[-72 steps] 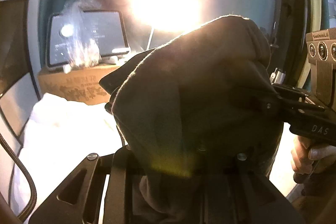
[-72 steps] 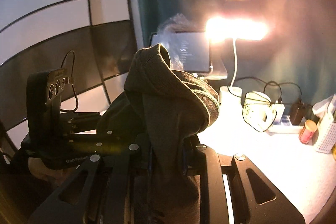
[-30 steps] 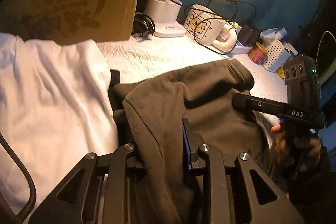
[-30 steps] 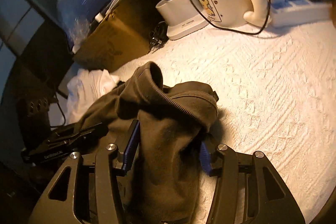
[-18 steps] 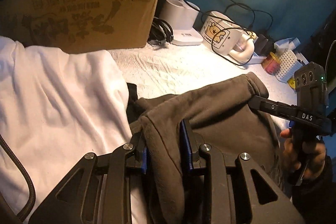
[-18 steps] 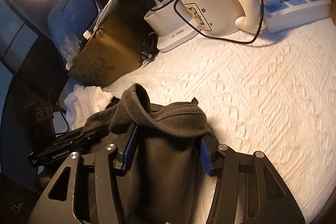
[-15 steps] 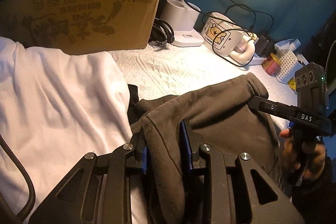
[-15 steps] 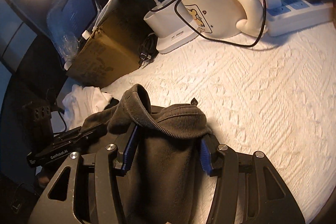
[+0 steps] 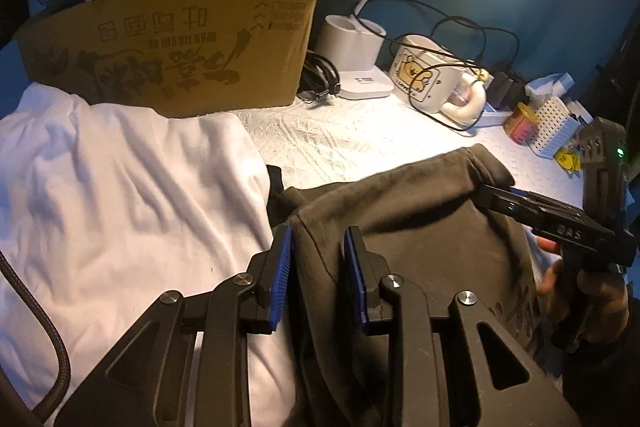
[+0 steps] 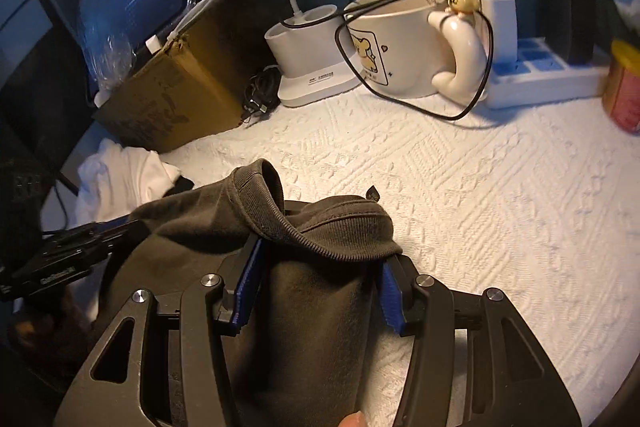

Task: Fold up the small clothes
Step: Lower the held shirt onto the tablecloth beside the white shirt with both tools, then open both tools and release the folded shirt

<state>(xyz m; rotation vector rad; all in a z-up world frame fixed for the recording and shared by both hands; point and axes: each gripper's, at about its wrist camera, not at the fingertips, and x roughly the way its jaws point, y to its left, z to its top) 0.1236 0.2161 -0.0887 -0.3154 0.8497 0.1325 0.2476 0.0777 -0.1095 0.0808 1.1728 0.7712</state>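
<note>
A dark olive garment [image 9: 420,219] lies bunched on the white textured tablecloth [image 10: 480,207], stretched between both grippers. My left gripper [image 9: 317,231] is shut on a fold at the garment's left edge, its blue pads pressing the cloth. My right gripper [image 10: 320,251] is shut on a thick bunch of the garment [image 10: 320,307] just under its ribbed band. In the left wrist view the right gripper [image 9: 504,201] comes in from the right, held by a hand. The left gripper [image 10: 120,231] shows dimly at the left of the right wrist view.
A white garment [image 9: 120,187] lies at the left, against a cardboard box [image 9: 172,47]. Behind stand a lamp base [image 10: 308,43], a bear mug [image 10: 396,43] looped by a black cable, a power strip [image 10: 540,75], a can [image 10: 624,95] and a white basket [image 9: 554,127].
The garment has come down from in front of the lamp onto the tablecloth, still in both grips. Over the last second the grippers stayed nearly in place; the right one tilted a little.
</note>
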